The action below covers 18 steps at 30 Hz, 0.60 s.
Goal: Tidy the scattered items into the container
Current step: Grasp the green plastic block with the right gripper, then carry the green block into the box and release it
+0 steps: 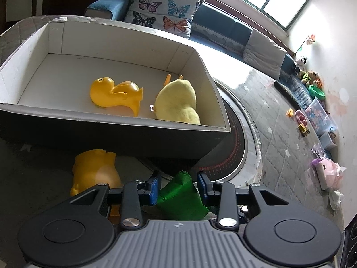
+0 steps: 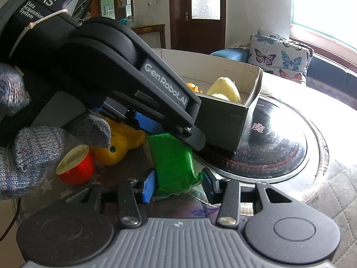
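A green packet (image 1: 178,196) lies on the table in front of the cardboard box (image 1: 111,131). My left gripper (image 1: 179,186) has its blue pads on either side of the packet, jaws apart. My right gripper (image 2: 178,185) is open around the same green packet (image 2: 171,160) from the other side. The left gripper body (image 2: 133,78) crosses the right wrist view above it. The box holds a yellow plastic duck (image 1: 116,93) and a yellow plush chick (image 1: 176,102). Another yellow duck (image 1: 93,169) lies outside the box, also seen in the right wrist view (image 2: 120,143).
A red tape roll (image 2: 74,165) sits by the outside duck. The box rests partly on a round black induction plate (image 2: 272,145). A sofa with butterfly pillows (image 1: 162,11) is behind. Toys and bins (image 1: 316,116) line the floor by the wall.
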Motion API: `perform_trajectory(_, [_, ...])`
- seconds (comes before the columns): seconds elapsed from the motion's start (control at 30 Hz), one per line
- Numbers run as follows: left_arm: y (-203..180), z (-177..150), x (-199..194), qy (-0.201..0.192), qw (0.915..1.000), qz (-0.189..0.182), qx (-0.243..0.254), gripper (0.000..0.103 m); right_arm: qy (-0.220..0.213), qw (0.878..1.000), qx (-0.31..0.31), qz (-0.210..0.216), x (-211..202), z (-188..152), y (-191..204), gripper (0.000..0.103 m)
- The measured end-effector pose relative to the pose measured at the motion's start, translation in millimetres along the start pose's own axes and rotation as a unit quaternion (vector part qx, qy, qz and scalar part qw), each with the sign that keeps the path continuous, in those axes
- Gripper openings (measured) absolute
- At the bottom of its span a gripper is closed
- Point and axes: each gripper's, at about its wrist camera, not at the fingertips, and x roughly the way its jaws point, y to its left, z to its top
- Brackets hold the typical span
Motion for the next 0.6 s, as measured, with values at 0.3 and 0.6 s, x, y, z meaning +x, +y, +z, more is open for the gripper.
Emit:
perform_trajectory(0.3, [-4,5,-19,-0.018,0.9996,-0.023,0.007,0.033,-0.013,1.000,-0.005,-0.006,-11,6,4,0.042])
perform_trajectory(0.6, [-6,42,-57,-0.091,0.9950,-0.038,0.018,0.031,-0.063,0.997,-0.046,-0.022,-20,53,7,0.042])
